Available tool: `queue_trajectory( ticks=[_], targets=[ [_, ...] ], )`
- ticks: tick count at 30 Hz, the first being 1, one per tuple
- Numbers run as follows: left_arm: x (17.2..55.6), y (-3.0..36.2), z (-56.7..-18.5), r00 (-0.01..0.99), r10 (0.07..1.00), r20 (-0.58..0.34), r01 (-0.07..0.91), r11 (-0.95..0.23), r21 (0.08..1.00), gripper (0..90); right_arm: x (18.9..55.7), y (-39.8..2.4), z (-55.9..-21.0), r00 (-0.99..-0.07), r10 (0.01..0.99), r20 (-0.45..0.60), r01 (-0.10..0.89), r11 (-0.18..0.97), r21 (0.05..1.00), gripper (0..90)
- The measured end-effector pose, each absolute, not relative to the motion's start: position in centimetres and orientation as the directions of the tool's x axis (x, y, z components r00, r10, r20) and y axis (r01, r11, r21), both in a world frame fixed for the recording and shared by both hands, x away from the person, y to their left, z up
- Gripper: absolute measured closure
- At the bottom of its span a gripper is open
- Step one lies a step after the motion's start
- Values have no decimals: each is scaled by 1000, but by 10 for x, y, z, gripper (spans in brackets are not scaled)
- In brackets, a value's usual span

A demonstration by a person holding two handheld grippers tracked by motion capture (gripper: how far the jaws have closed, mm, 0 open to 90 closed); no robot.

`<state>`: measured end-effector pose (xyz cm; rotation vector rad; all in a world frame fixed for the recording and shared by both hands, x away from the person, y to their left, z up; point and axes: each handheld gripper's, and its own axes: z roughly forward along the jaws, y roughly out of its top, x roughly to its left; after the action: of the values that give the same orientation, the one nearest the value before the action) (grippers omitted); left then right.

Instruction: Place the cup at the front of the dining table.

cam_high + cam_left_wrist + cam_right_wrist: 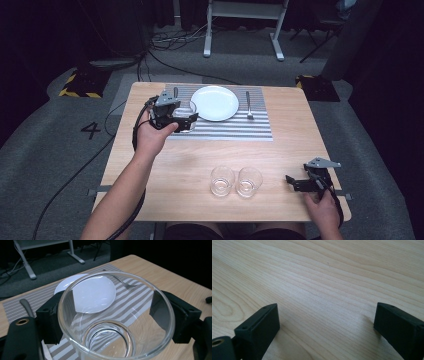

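Beside the white plate point(215, 103), at its left edge on the striped placemat point(235, 131), the left gripper point(181, 119) held a clear glass point(186, 116) — its jaws clamped on the glass's wall from both sides. Judging by this, the step in hand was setting a place: the glass was being brought to its spot left of the plate, with a fork point(248, 104) already lying to the plate's right. The next move would call for lowering the glass upright onto the placemat, clear of the plate's rim, and only then easing the jaws apart. Two more glasses point(235, 181) stood well nearer the person than the plate, on the bare table point(295, 150). Farther right of the plate and nearer the person, the right gripper point(296, 183) rested with its jaws spread and nothing between them. The left gripper view showed what the high view could not — each pad point(51, 322) pressed against the glass, and a dark handle point(26, 307) left of the plate. The right gripper view gave bare wood grain between open jaws.
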<state>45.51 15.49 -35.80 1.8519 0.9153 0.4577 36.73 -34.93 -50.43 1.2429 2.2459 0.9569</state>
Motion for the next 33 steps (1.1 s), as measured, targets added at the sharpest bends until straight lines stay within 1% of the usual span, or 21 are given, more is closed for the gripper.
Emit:
queue_trajectory(
  ticks=[1, 4, 11, 18, 21, 23, 24, 27, 33],
  targets=[
    [462, 155, -360, 636, 761, -128, 407, -190, 894, 180, 367, -349, -504, -525, 851, -17, 577, 371, 728, 65],
    [471, 156, -361, 625, 767, -145, 421, -175, 890, 180, 367, -349, -504, -522, 853, -15, 578, 367, 728, 65],
    [489, 151, -362, 602, 793, -92, 406, -205, 891, 180, 367, -349, -504, -523, 852, -17, 577, 369, 729, 65],
    [507, 147, -363, 590, 799, -115, 427, -187, 885, 180, 367, -349, -504, -524, 852, -16, 578, 369, 728, 65],
    [520, 142, -364, 574, 814, -89, 431, -208, 878, 180, 367, -349, -504, -524, 851, -17, 577, 370, 728, 65],
    [524, 141, -364, 571, 816, -87, 432, -209, 877, 181, 367, -349, -504, -523, 852, -15, 579, 368, 728, 65],
    [527, 140, -365, 567, 818, -92, 443, -210, 872, 181, 367, -349, -504, -523, 852, -17, 577, 369, 729, 65],
    [540, 138, -373, 542, 828, -145, 483, -166, 860, 181, 367, -349, -504, -523, 852, -17, 577, 369, 728, 65],
    [553, 132, -385, 501, 857, -120, 498, -171, 850, 181, 367, -349, -504, -522, 853, -16, 578, 368, 728, 65]
  ],
)
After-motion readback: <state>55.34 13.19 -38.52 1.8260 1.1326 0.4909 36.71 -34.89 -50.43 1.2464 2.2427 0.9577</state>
